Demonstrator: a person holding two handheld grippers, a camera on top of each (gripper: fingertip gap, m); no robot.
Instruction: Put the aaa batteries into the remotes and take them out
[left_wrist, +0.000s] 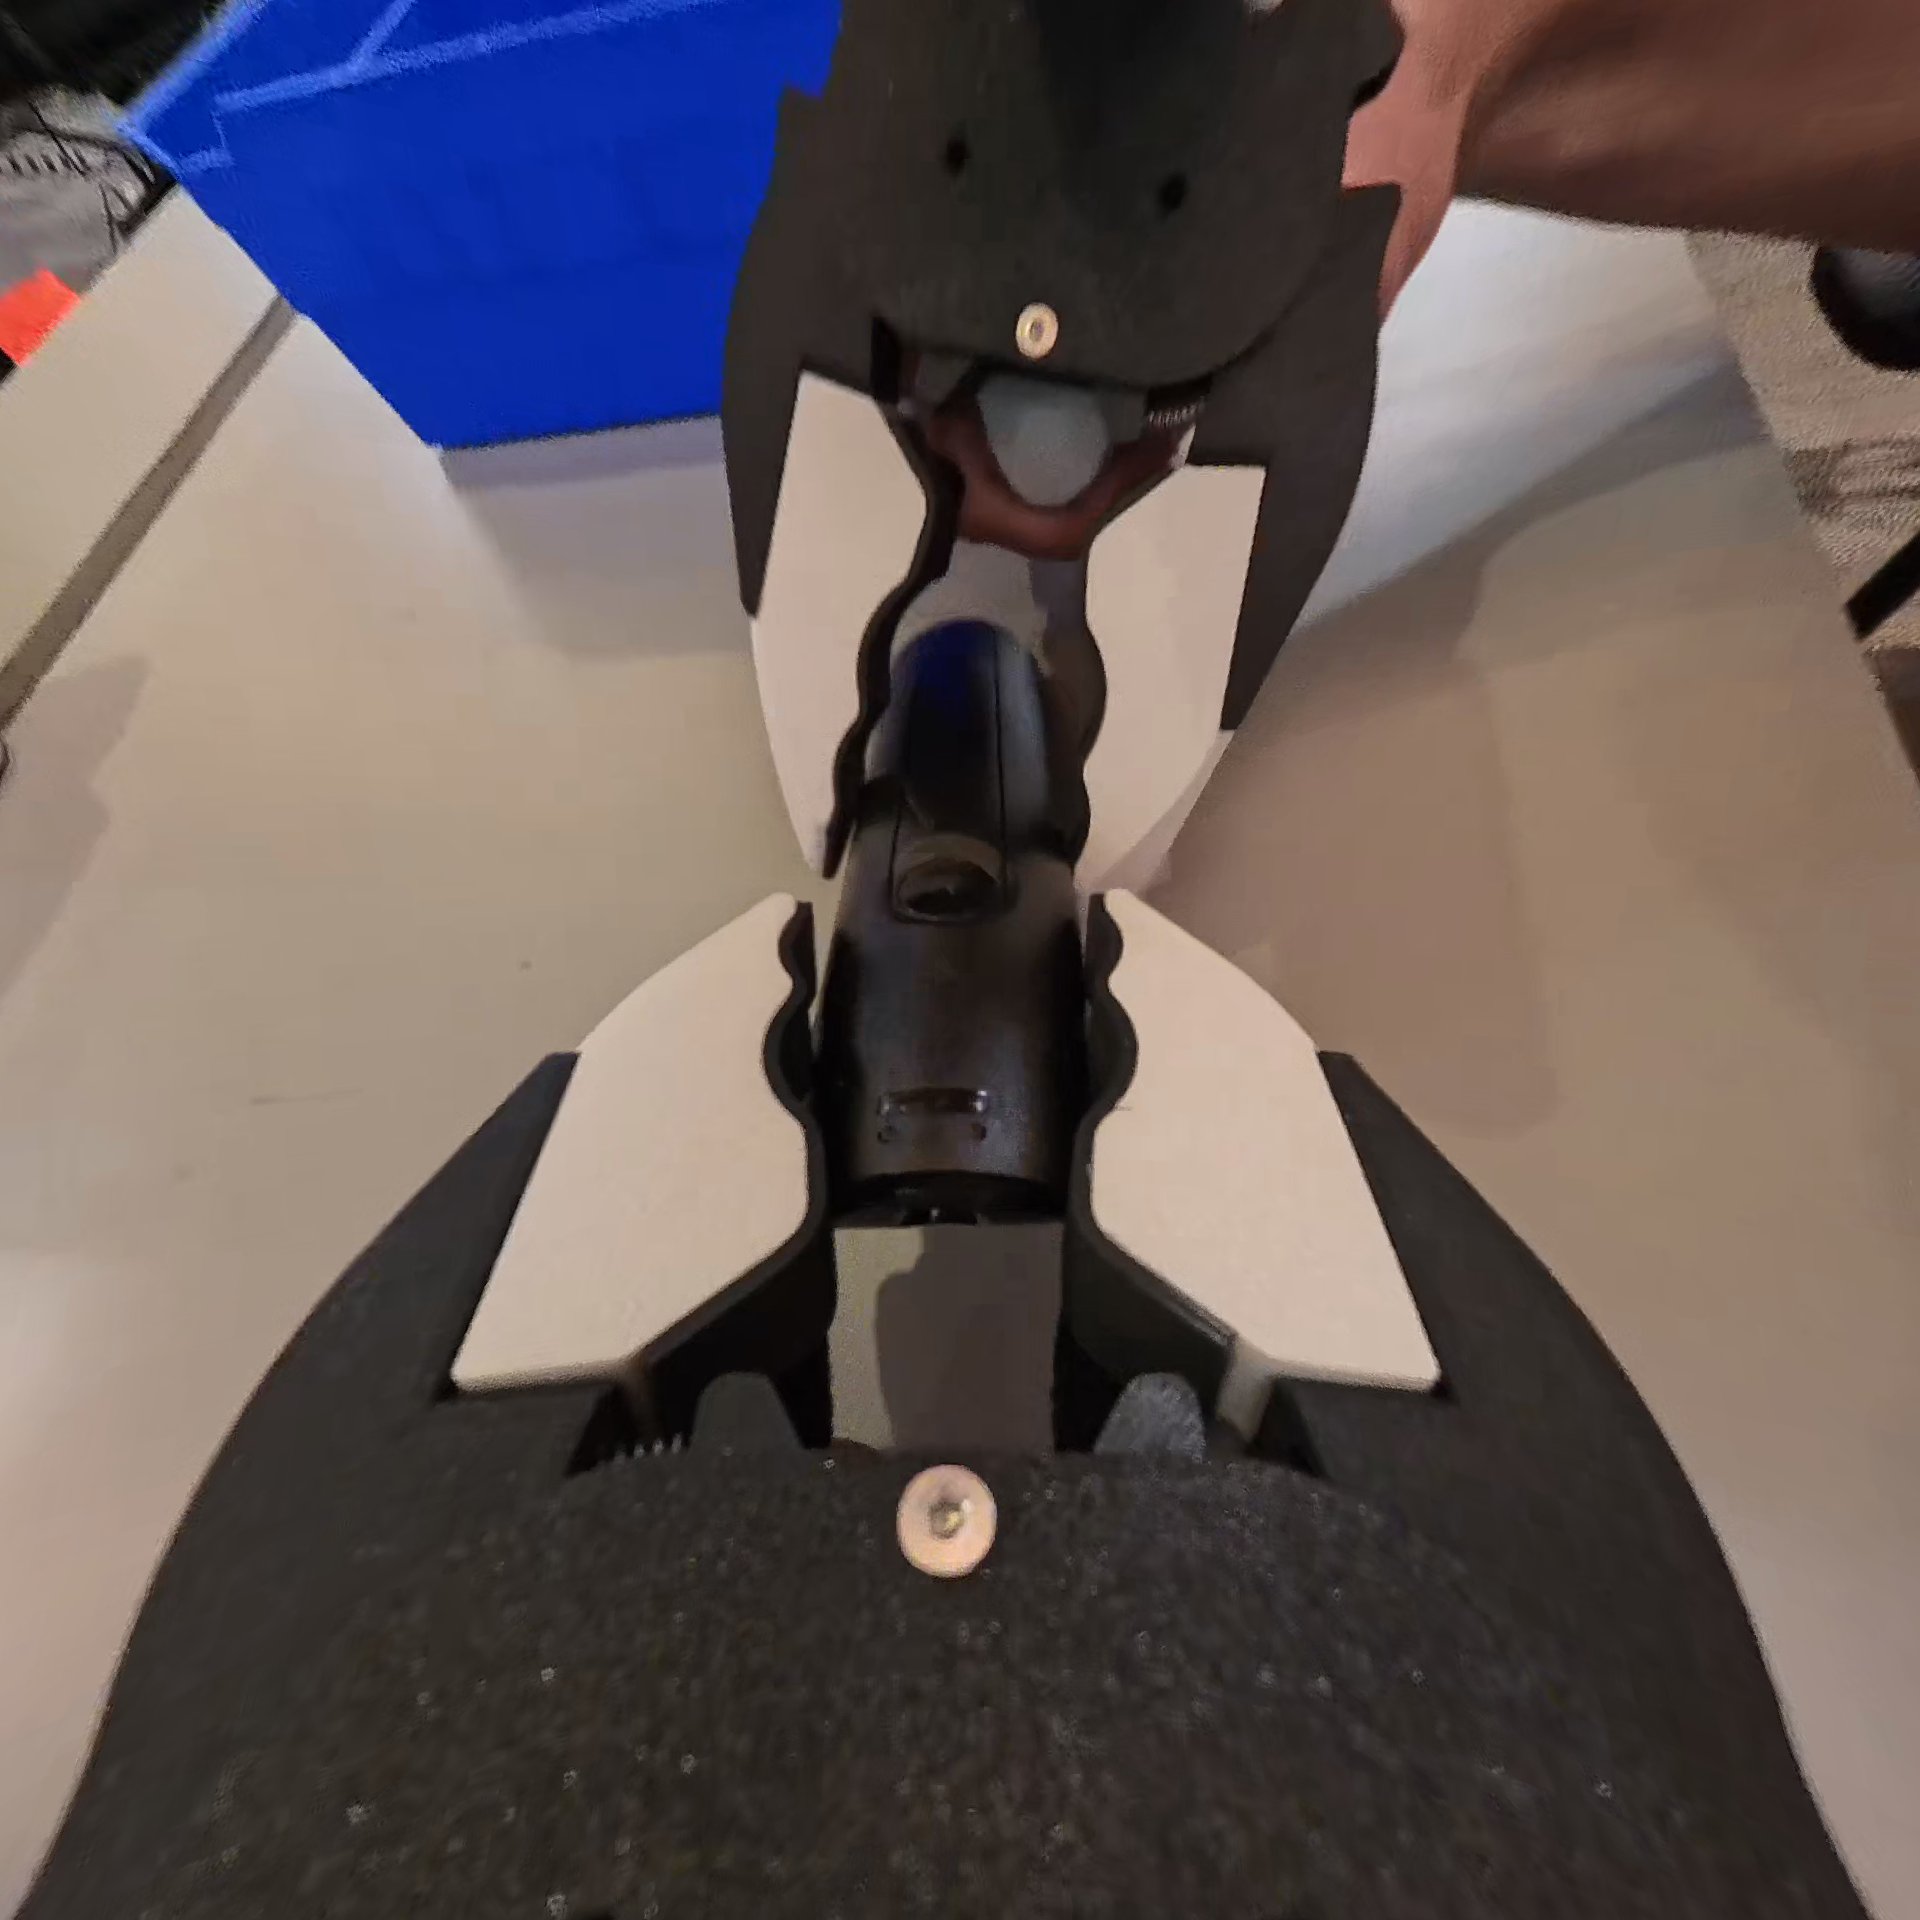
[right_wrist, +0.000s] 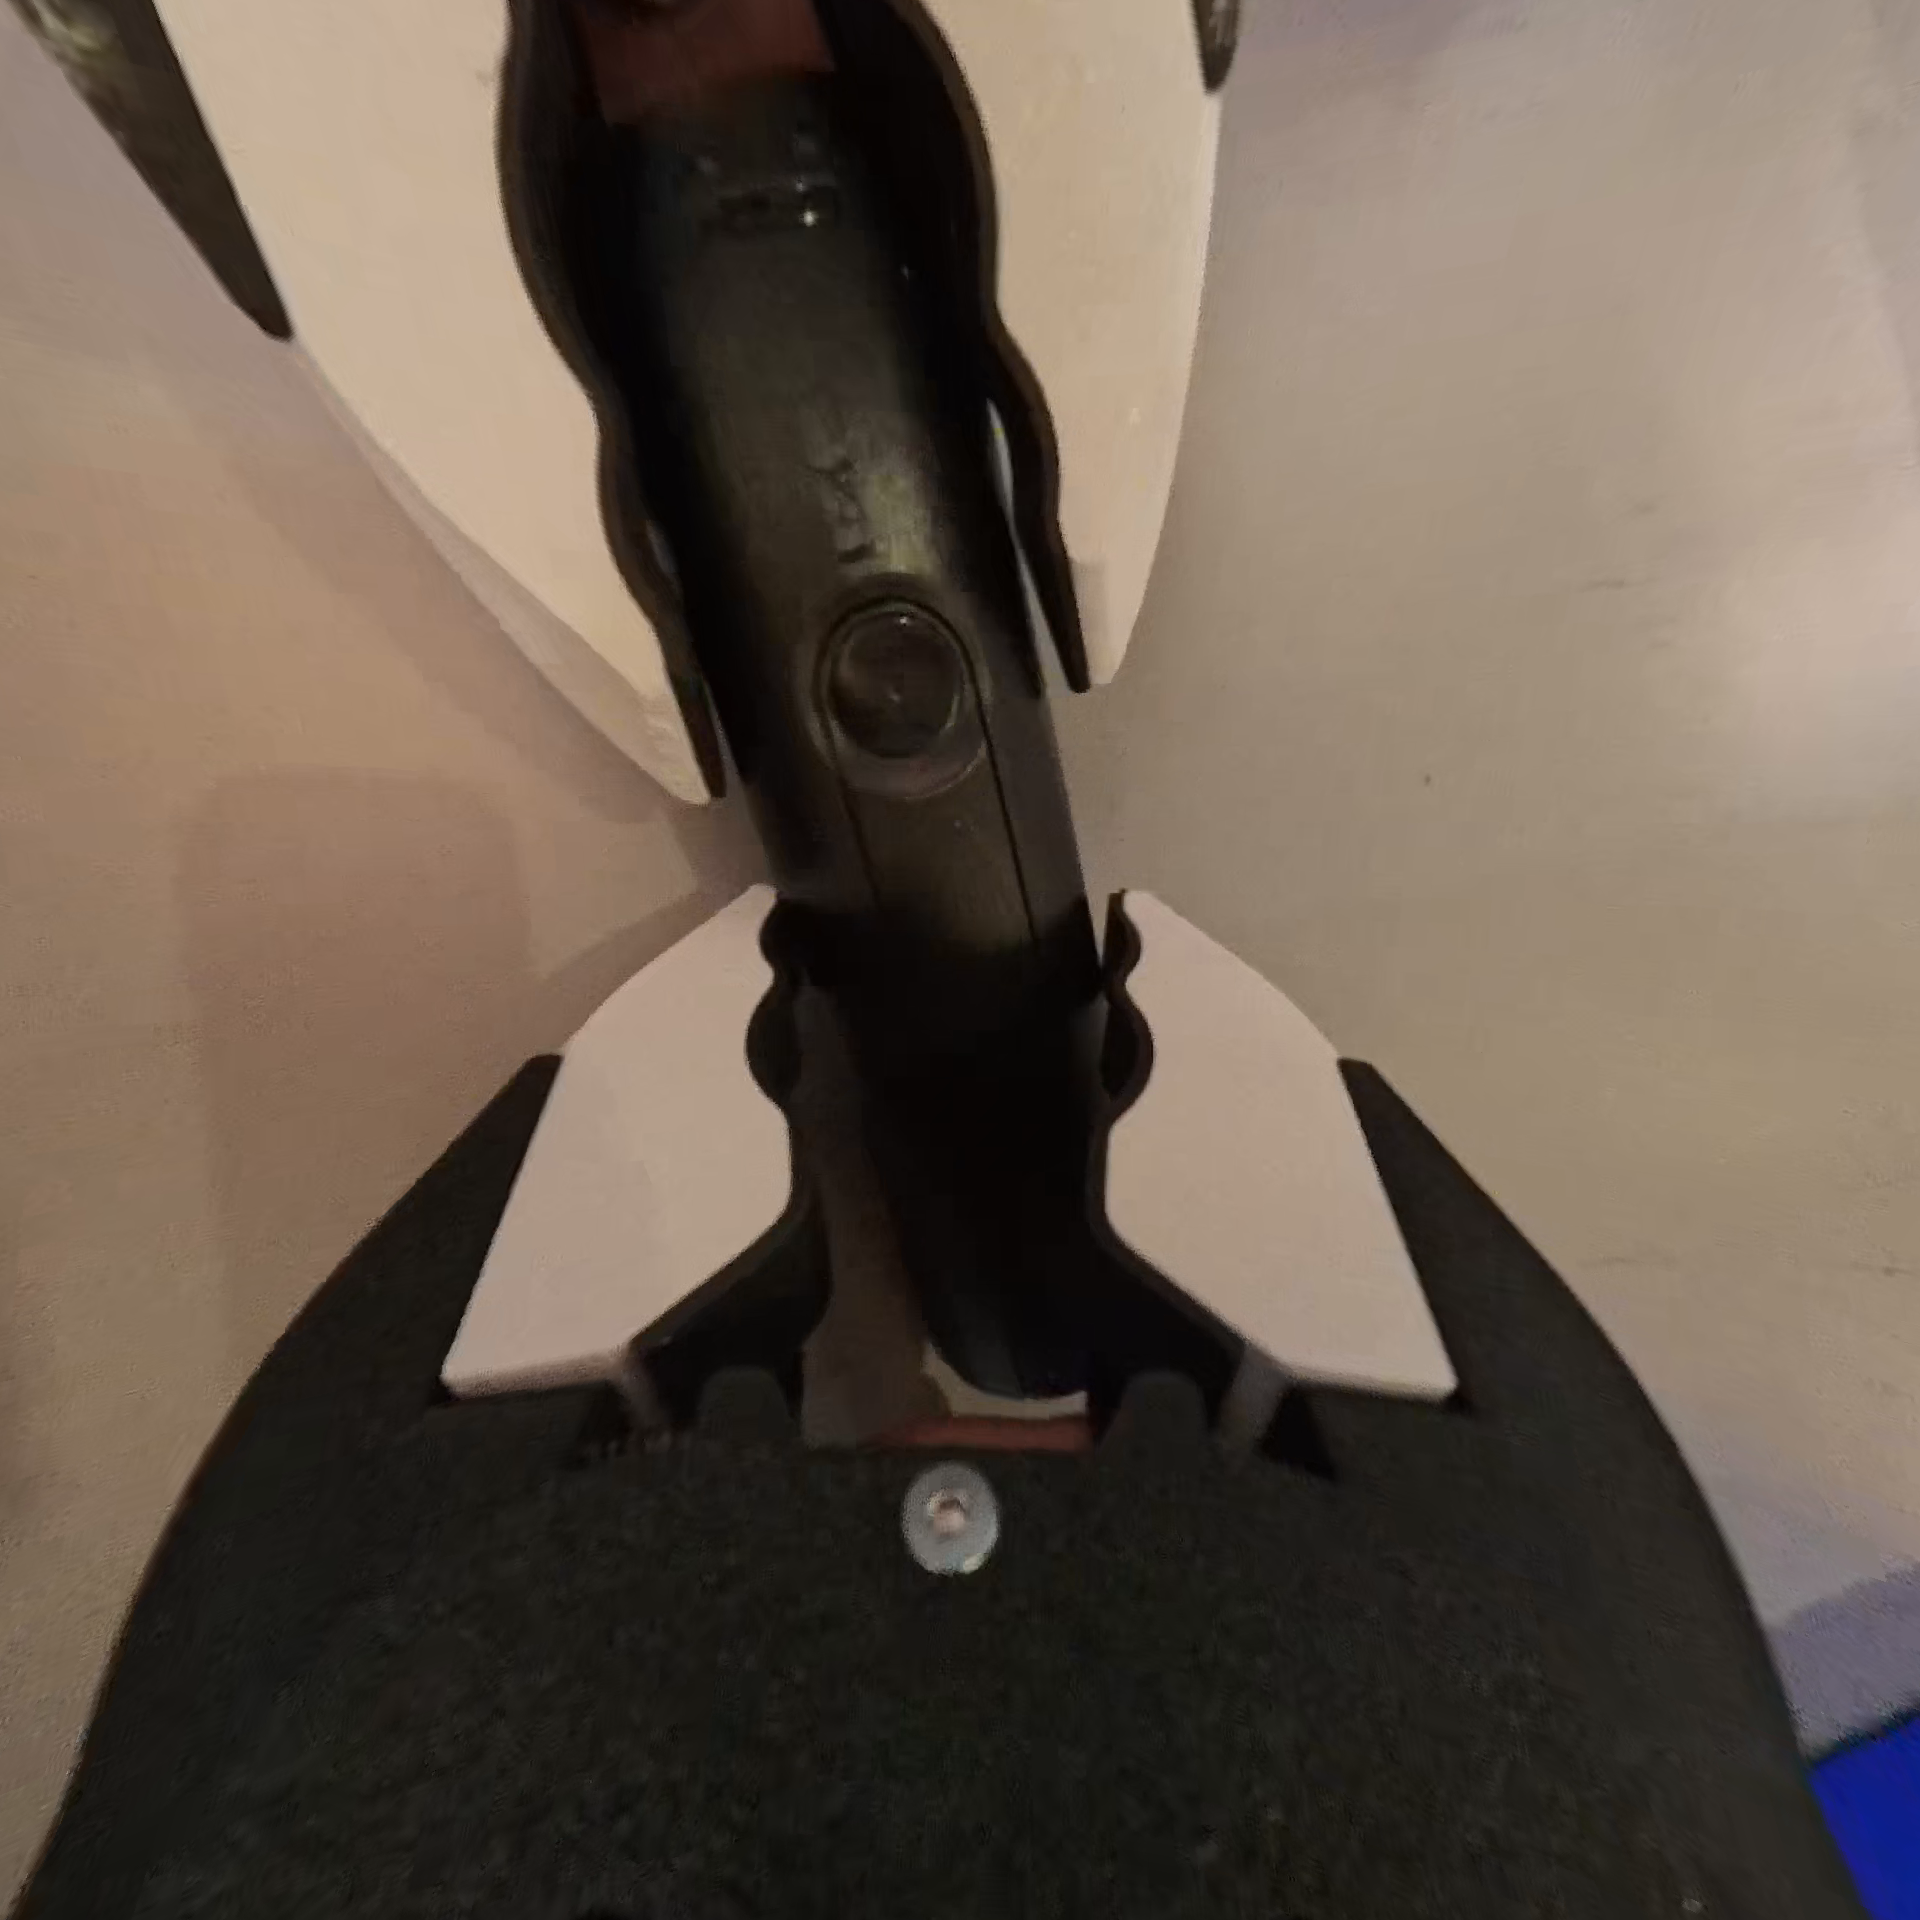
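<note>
While your left claw (left_wrist: 951, 1023) clamps one end of the black remote (left_wrist: 940, 1060) above the worktop (left_wrist: 312, 779), your right claw (right_wrist: 940, 997) clamps the other, so its long axis runs straight between them; no batteries show.

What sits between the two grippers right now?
The black remote spans the gap, left gripper and right gripper each clamping one end; both wrist views show it.
</note>
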